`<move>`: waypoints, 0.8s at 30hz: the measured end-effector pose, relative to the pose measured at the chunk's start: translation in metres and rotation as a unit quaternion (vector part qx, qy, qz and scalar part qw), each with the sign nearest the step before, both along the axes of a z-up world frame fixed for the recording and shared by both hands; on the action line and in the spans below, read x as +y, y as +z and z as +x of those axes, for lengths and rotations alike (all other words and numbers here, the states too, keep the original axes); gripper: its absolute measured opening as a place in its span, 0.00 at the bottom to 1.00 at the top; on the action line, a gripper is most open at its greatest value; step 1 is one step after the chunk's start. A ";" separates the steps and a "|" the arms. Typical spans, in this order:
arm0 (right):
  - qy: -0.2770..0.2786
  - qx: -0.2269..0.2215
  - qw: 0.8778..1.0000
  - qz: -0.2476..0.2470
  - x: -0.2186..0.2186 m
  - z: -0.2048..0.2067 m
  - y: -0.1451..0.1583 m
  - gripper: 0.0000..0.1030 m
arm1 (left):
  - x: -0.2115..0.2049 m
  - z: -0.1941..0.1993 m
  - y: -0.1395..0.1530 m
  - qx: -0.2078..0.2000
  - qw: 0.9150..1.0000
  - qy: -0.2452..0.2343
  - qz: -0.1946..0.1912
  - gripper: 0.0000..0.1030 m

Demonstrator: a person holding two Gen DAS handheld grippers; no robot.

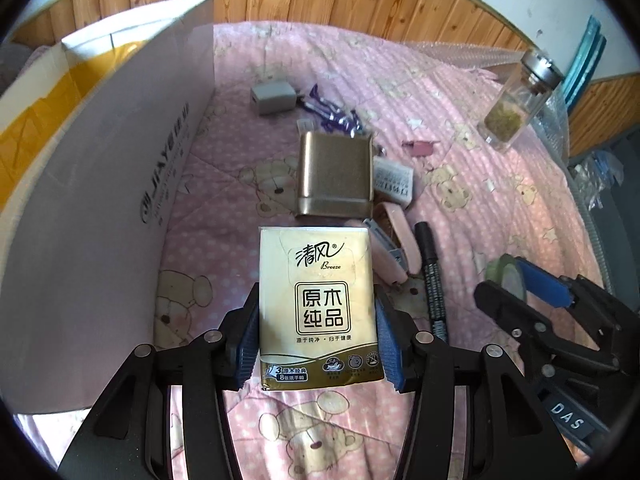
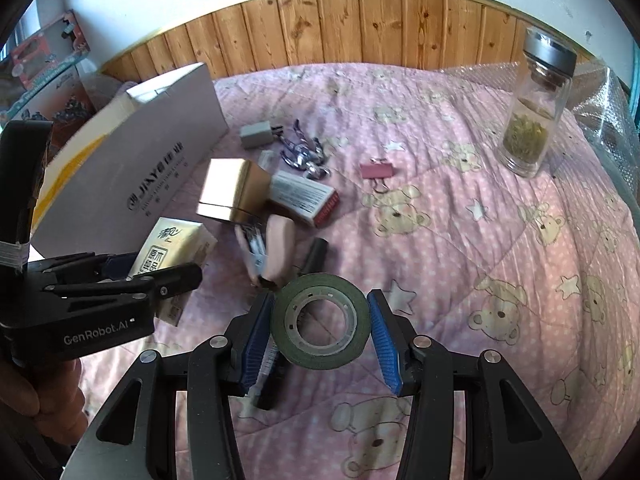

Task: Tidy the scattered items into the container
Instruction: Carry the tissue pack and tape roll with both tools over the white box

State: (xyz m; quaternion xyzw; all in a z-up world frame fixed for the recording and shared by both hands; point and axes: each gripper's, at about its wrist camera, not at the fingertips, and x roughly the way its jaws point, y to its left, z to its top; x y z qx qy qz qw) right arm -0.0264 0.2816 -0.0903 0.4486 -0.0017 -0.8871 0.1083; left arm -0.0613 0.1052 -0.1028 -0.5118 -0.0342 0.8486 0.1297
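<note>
My left gripper (image 1: 318, 340) is shut on a cream and gold tissue pack (image 1: 318, 304) and holds it above the pink quilt; the pack also shows in the right wrist view (image 2: 176, 256). My right gripper (image 2: 318, 332) is shut on a green tape roll (image 2: 318, 322), which also shows in the left wrist view (image 1: 506, 276). The white cardboard box (image 1: 100, 184) stands open at the left, also in the right wrist view (image 2: 132, 176). On the quilt lie a gold case (image 1: 334, 174), a pink stapler (image 2: 272, 248), a black marker (image 1: 432, 276), a grey charger (image 1: 274, 98) and a pink binder clip (image 2: 376, 170).
A glass jar (image 2: 534, 108) with dried leaves stands at the back right. A small printed box (image 2: 304, 198) and purple-wrapped bits (image 2: 304, 152) lie behind the gold case. Wood panelling runs along the back wall. Bubble wrap (image 2: 600, 120) lies at the far right.
</note>
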 end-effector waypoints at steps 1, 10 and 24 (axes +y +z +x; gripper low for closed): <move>0.002 0.003 1.000 -0.002 -0.002 0.000 0.002 0.47 | 0.000 0.002 0.003 0.005 1.000 0.000 -0.002 0.51; 0.016 0.019 1.000 -0.014 -0.021 0.004 0.016 0.48 | -0.015 0.006 0.024 0.030 1.000 0.006 0.005 0.51; 0.024 0.023 0.999 -0.039 -0.035 0.010 0.032 0.48 | -0.033 0.005 0.057 0.061 0.997 0.021 0.037 0.51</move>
